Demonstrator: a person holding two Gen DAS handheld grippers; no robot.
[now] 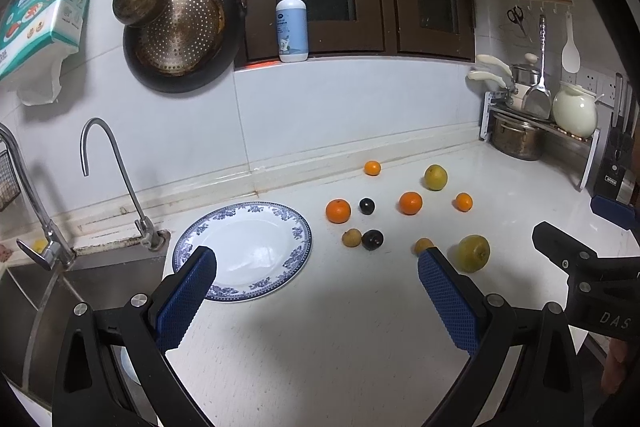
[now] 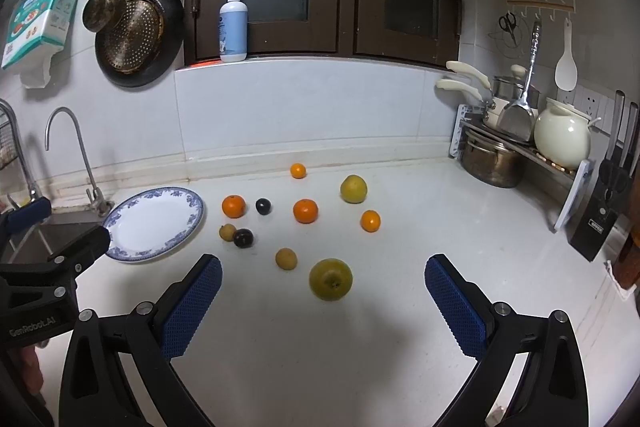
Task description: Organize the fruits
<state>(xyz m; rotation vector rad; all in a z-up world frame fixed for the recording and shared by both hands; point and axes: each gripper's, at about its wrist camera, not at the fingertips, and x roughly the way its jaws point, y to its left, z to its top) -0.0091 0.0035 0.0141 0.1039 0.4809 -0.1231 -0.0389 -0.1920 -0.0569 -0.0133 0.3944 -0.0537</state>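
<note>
Several fruits lie loose on the white counter: oranges [image 2: 305, 211], two yellow-green citrus fruits [image 2: 331, 279] [image 2: 353, 189], two dark plums [image 2: 243, 237] and small tan fruits [image 2: 286, 259]. An empty blue-rimmed plate [image 1: 188, 239] sits left of them by the sink. My left gripper [image 1: 318, 263] is open above the counter, its left finger over the plate's near rim. My right gripper [image 2: 323, 273] is open with the nearer green citrus fruit lying just beyond its fingertips. Neither holds anything.
A sink [image 1: 80, 287] with two taps [image 1: 120, 179] lies left of the plate. A pot rack [image 2: 520, 155] with a white jar [image 2: 562, 139] and a knife block [image 2: 604, 211] fill the right corner. Pans [image 1: 180, 31] hang on the wall; a soap bottle [image 1: 292, 23] stands on the sill.
</note>
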